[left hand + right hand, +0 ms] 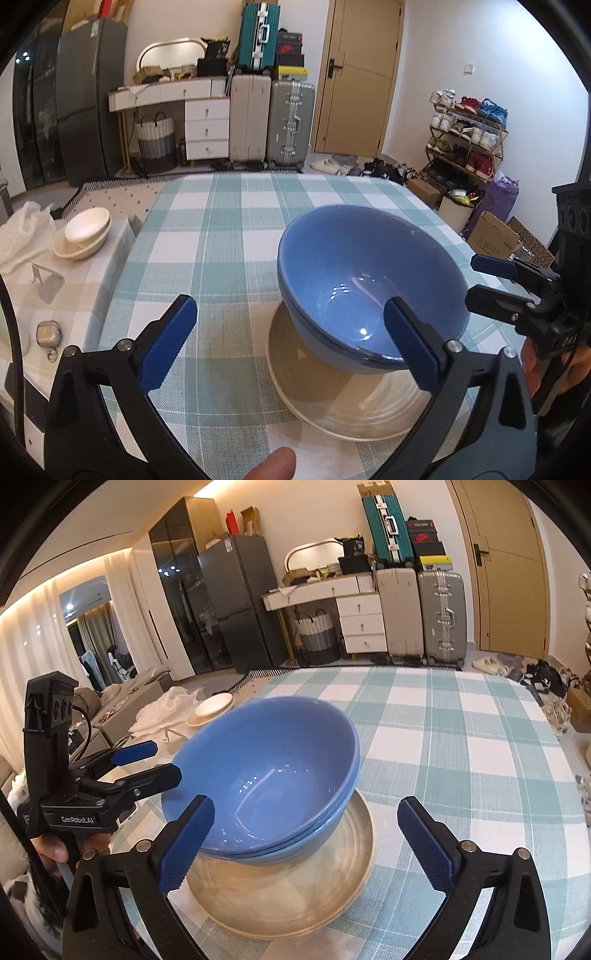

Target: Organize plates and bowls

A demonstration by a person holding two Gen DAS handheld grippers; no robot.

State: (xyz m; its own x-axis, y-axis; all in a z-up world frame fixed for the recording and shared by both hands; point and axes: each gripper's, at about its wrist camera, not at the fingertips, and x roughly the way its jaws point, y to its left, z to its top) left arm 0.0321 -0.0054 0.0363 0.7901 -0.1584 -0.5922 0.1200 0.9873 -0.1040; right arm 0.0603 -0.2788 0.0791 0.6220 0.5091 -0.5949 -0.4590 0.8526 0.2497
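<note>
Black left gripper [147, 758] reads "GenRoboLAI"; both grippers' fingers spread wide, holding nothing.

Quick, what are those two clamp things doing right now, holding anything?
Left gripper: fingers wide open, holding nothing; the blue bowl sits free on the beige plate.
Right gripper: wide open, empty.

You have blue bowls [266, 771] nested on a cream, faintly ringed plate [295, 897], over a tablecloth [461, 746] checked in pale teal and white. Your grippers are black with blue pads [166, 343]. Off to your left the stacked bowls [86, 232] are cream white.
</note>
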